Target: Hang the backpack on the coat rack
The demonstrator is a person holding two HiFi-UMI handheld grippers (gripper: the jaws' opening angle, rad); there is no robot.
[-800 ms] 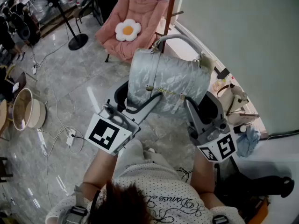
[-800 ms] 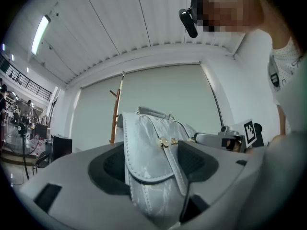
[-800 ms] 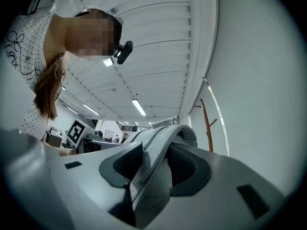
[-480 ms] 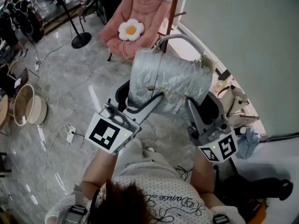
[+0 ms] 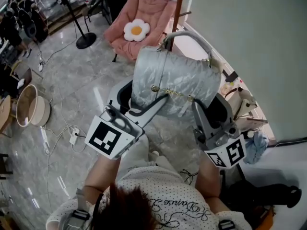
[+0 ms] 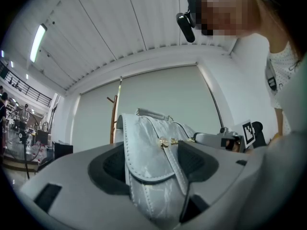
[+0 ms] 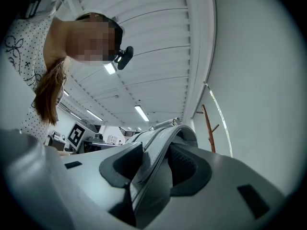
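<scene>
Aloft, backpack; seemingly shut (contents hidden)

Glossy grey marble-tile floor. Standing on it: pink armchair at top, black round-based stand just left, round tubs at left edge. Lying loose: white power strip with trailing cables. Wooden coat rack beside armchair, foot hidden.

A studio hall staged as a home is indicated by a pink padded armchair, a brown wooden coat rack, a black round-based equipment stand and a white power strip with loose cables on the floor.
</scene>
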